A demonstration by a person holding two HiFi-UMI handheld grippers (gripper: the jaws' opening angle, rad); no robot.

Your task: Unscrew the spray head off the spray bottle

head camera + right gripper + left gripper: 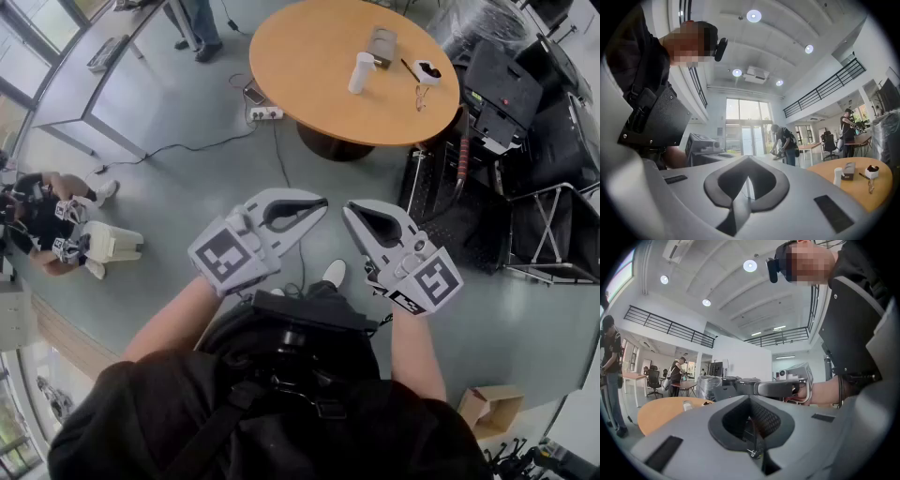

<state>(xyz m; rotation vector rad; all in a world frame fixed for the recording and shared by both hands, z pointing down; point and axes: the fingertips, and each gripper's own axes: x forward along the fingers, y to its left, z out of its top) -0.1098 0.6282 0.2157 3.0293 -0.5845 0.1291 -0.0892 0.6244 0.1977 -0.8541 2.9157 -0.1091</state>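
Both handhelds are the same build: the left gripper (319,203) and the right gripper (349,214) have pale grey plastic shells, with black textured padding lining the jaws and little black rectangles set into the casing. Each carries a white cube printed with black squares, the left marker cube (225,258) and the right marker cube (433,283). The person's got a black top, a black chest pack (300,328) on straps, a white shoe (334,273), a dark wristband (841,387) and a black head camera (772,268)
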